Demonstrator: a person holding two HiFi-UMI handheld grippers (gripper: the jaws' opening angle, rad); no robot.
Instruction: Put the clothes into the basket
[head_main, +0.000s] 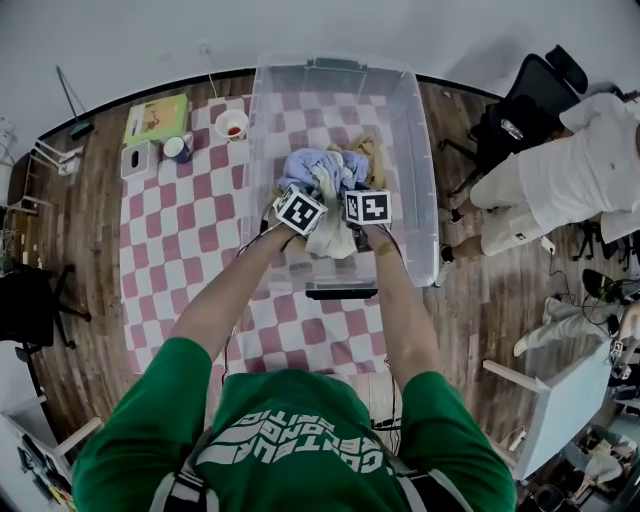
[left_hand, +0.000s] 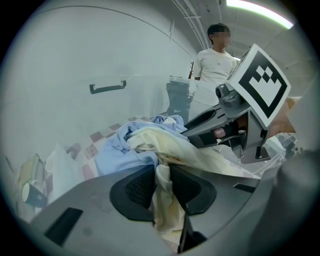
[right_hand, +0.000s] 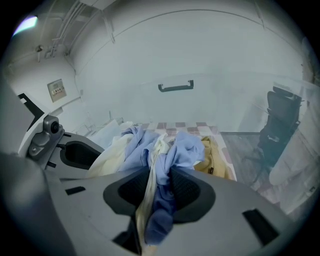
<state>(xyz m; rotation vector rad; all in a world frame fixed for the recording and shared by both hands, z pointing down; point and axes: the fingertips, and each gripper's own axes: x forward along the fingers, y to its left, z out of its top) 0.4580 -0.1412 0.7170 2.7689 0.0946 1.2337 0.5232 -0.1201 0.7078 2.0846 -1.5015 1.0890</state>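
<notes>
A clear plastic basket (head_main: 420, 150) stands on the checked table. Inside it lies a bundle of clothes (head_main: 322, 172): light blue, cream and mustard pieces. Both grippers reach down into the basket side by side over the bundle. My left gripper (left_hand: 161, 187) is shut on a fold of the cream garment (left_hand: 167, 150), with the blue garment (left_hand: 112, 152) just beyond. My right gripper (right_hand: 159, 187) is shut on a bunch of blue cloth (right_hand: 187, 150) and a cream strip together. A mustard garment (right_hand: 216, 160) lies behind it. From above, the marker cubes hide the left gripper's (head_main: 306, 200) and right gripper's (head_main: 357, 194) jaws.
The red-and-white checked cloth (head_main: 180, 240) covers the table. At its far left stand a cup (head_main: 177, 148), a bowl (head_main: 232, 124), a tissue box (head_main: 137, 159) and a green book (head_main: 156, 118). A person in white (head_main: 580, 170) and an office chair (head_main: 525, 100) are at the right.
</notes>
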